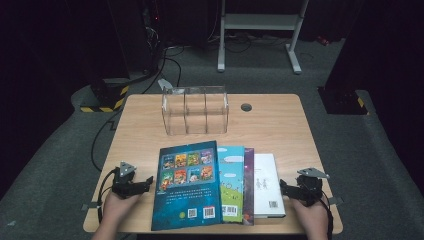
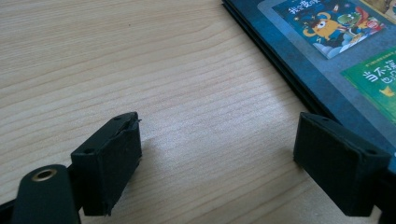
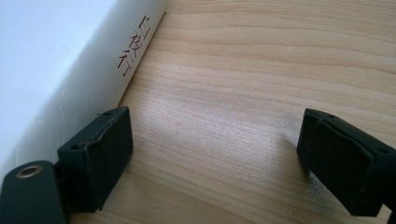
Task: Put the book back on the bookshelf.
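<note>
While both hands rest low flanking the books [image 1: 215, 185], left tongs [image 1: 145, 184] and right tongs [image 1: 284, 189] gape empty.

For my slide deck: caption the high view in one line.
Two open hand-held grippers, left and right, flank overlapping books before a clear plastic organiser on a wooden table.
</note>
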`<state>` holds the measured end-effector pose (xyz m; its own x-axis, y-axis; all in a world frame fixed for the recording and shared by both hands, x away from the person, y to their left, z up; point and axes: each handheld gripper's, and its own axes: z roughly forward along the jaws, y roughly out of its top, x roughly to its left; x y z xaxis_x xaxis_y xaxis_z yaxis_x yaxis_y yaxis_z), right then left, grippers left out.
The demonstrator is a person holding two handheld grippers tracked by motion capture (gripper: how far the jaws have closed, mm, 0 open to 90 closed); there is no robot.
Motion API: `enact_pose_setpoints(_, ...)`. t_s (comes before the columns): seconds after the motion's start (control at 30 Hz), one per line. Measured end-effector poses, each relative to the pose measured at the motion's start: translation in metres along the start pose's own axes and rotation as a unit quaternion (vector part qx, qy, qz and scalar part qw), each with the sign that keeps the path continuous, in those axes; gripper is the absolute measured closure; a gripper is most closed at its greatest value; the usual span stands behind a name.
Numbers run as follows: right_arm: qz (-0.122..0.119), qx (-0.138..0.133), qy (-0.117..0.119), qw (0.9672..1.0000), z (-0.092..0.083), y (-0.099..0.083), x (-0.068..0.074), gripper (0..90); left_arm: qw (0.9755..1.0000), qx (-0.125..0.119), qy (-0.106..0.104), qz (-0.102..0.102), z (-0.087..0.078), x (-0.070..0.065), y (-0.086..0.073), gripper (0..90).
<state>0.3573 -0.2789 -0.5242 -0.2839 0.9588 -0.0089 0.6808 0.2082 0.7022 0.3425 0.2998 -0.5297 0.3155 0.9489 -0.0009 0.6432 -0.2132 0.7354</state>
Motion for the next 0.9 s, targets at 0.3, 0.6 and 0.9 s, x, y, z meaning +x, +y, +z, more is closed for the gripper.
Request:
enact_pose_setpoints(0.3, -0.001, 0.000, 0.002, 1.0000, 0.000, 0.000, 0.000, 10.6, 1.0000, -0.001, 0.001, 0.000, 0.000, 0.000, 0.000, 15.4)
enact_pose_setpoints(0.6, -0.002, -0.001, 0.001, 1.0000, -0.001, 0.000, -0.001, 12.0, 0.9999, 0.001, 0.011, -0.005, 0.000, -0.002, 0.001, 15.1)
enact_pose_setpoints(0.9, -0.010, -0.031, -0.001, 0.9995, -0.013, 0.003, 0.004, 13.5, 0.9999, 0.007, 0.009, -0.005, 0.000, 0.000, 0.001, 13.0)
